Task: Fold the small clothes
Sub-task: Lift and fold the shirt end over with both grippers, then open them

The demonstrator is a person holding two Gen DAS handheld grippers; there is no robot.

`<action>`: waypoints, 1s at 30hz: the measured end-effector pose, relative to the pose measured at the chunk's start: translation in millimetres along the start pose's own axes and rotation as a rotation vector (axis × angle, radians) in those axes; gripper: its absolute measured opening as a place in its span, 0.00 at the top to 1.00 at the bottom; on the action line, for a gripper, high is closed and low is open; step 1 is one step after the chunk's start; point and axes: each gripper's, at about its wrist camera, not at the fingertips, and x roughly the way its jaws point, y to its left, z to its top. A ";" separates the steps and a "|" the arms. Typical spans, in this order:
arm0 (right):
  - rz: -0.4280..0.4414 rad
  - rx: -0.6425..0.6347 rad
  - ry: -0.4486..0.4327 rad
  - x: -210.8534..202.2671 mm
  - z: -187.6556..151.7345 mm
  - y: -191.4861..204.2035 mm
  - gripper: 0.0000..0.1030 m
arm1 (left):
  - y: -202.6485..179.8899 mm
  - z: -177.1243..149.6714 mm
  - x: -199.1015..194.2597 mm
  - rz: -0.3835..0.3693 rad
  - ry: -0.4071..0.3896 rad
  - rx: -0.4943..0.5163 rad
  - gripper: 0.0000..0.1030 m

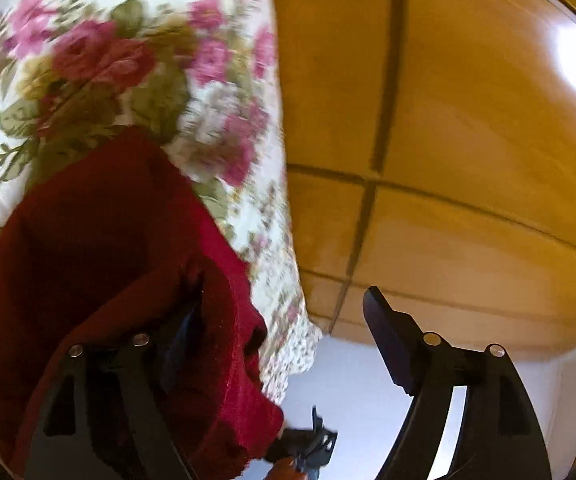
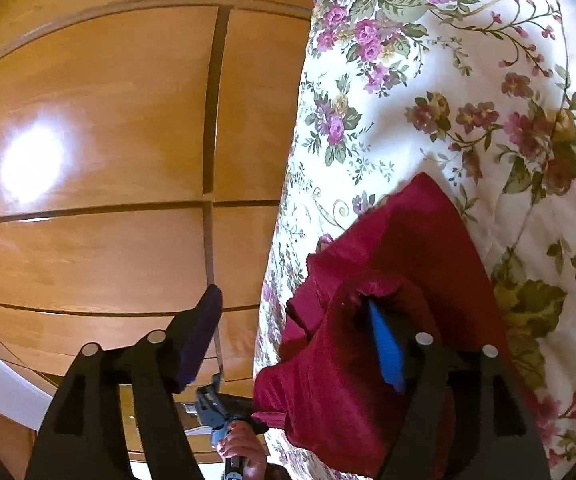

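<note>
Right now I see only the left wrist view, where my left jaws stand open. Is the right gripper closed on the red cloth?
Observer: No. In the right wrist view the right gripper is wide open, with nothing pinched.
Operator: Does it touch the cloth at all?
Observer: Yes. Its blue-padded finger sits in a bunched fold of the red garment; the other finger is clear of it, in front of the wooden panels.
Operator: What lies beyond the cloth on that side?
Observer: Only the floral bedspread shows past the garment's far corner.
</note>
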 end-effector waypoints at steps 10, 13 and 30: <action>0.071 0.040 -0.143 -43.7 11.4 2.1 0.20 | 2.9 11.8 -18.8 -0.149 -0.074 -0.104 0.11; 0.065 0.005 -0.154 -50.9 10.2 9.4 0.20 | -9.6 14.1 -28.7 -0.216 -0.109 -0.079 0.07; -0.073 -0.095 0.076 -51.8 -36.3 23.6 0.20 | 6.0 -42.7 -65.9 -0.106 0.147 0.284 0.07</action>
